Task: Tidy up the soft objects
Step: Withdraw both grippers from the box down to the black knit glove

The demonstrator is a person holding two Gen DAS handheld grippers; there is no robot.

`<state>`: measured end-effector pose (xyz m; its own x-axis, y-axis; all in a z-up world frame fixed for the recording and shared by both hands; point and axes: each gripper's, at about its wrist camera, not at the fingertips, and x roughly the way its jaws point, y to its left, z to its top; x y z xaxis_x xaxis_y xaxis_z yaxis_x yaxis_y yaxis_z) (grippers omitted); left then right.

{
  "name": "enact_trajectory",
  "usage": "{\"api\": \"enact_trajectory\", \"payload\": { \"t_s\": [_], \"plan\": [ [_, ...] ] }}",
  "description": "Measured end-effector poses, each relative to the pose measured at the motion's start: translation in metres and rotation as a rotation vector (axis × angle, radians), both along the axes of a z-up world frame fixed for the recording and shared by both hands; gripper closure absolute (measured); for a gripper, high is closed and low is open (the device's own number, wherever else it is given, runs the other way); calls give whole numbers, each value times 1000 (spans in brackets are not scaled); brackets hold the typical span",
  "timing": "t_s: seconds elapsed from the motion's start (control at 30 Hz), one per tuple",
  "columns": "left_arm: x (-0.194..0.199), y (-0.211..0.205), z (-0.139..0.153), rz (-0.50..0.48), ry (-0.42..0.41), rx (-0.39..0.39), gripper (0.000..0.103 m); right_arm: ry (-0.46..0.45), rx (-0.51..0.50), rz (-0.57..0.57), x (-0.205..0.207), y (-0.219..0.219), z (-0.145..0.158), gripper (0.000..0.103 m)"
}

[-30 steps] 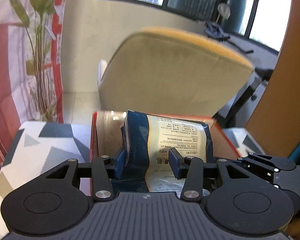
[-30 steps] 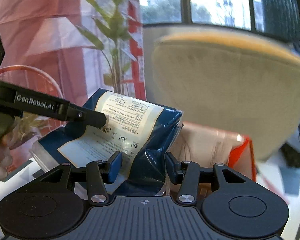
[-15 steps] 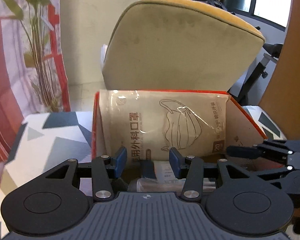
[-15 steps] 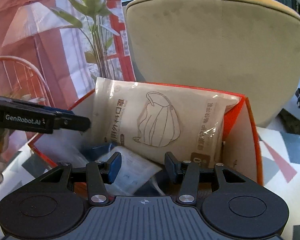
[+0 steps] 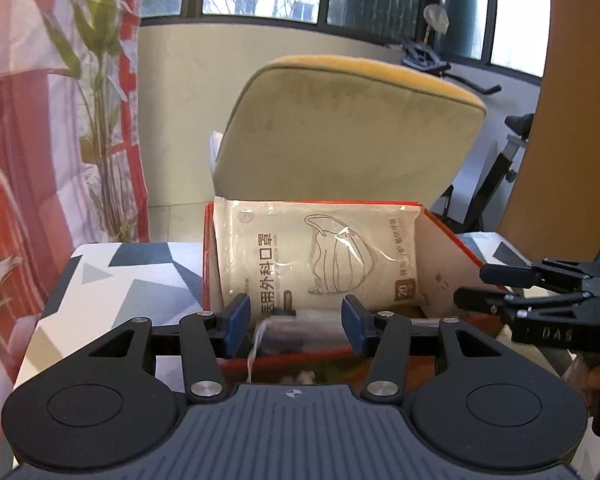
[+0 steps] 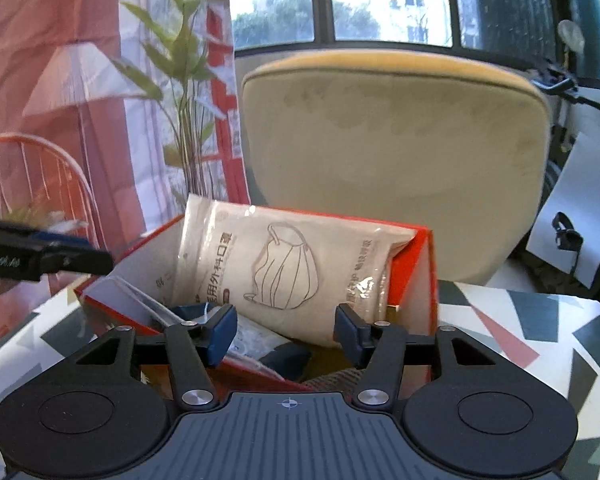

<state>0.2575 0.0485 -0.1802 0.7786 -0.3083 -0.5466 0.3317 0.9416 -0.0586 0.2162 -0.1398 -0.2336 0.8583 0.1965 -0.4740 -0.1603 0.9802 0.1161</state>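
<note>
Both the left gripper (image 5: 296, 326) and right gripper (image 6: 286, 334) have just been opening; the 2 jaw pairs stand half apart, nothing between them. Just ahead, below the pads, the blue packet (image 6: 286, 358) lies in the red box (image 6: 414, 280). Beyond, the beige mask pack (image 5: 320, 258) leans against the far wall, long axis crosswise.
</note>
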Motion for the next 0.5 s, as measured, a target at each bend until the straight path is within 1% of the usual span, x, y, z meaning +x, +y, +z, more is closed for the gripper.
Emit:
{"api": "enact_trajectory", "payload": {
  "t_s": [0.1,0.17,0.3,0.5],
  "plan": [
    [-26,3,-1,13,-24,0,50,-22,23,-4,-19,-2,2,52],
    [-44,6,-3,19,-28,-17,50,-34,36,1,-34,-3,2,52],
    [-72,13,-13,34,-10,-59,50,-49,62,6,-64,1,-1,52],
    [-108,18,-29,60,14,-104,50,-53,99,4,-109,14,-17,52]
  ]
}}
